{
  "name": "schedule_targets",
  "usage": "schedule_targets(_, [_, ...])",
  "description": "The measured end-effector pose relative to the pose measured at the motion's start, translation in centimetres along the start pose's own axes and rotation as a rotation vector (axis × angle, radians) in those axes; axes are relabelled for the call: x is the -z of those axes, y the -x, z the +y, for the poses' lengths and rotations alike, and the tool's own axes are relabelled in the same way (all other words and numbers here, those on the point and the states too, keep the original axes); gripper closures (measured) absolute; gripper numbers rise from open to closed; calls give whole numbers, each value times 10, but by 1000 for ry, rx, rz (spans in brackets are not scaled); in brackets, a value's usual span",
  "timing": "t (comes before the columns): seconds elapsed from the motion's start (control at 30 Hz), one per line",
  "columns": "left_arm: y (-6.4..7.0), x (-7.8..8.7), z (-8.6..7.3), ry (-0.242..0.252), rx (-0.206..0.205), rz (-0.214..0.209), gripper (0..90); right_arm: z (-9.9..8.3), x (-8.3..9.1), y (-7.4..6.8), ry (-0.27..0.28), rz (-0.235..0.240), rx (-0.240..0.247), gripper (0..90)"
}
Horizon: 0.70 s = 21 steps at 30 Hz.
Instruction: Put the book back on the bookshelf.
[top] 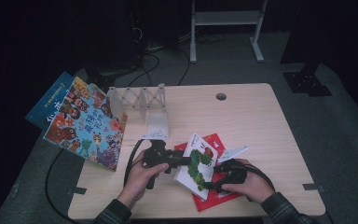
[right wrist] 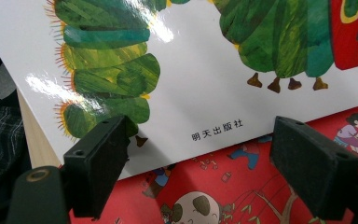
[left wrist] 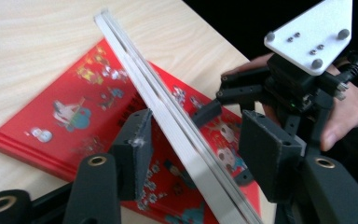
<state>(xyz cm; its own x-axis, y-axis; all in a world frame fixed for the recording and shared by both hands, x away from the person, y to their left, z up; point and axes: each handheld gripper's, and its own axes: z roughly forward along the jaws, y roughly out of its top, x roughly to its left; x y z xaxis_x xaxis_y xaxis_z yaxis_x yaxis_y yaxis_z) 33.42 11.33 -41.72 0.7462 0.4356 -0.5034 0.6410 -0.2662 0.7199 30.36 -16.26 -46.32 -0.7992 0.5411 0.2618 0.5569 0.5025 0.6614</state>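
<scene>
A white picture book with a green caterpillar stands tilted over a flat red book at the table's front middle. My left gripper reaches in from the left. It is open, and the white book's thin page edge runs slantwise between its jaws, close to the left pad. My right gripper comes from the right, also open. Its jaws face the caterpillar cover, low over the red book. Its left pad overlaps the cover's lower edge. The right gripper and its white plate appear beyond the book.
At the table's left a colourful animal book overhangs the edge, with a blue book under it. A white folding book rack stands behind the left hand. A cable hole sits at the back. Black cables trail off the front left.
</scene>
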Motion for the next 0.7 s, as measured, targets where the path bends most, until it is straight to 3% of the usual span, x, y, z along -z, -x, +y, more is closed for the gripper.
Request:
schedule_targets(0.1, [5,-10,-3,-40,-31,22,451,0,0,0,2,-3,0,174])
schedule_targets(0.33, [5,-11,0,-54,-30,17,463,-1,0,0,4,-4,7,181])
schedule_targets(0.5, [3,-12,4,-93,-25,40,536,-1,0,0,3,-6,10,180])
schedule_targets(0.7, [1,-12,10,-131,12,67,594,0,-2,-3,1,-19,26,180])
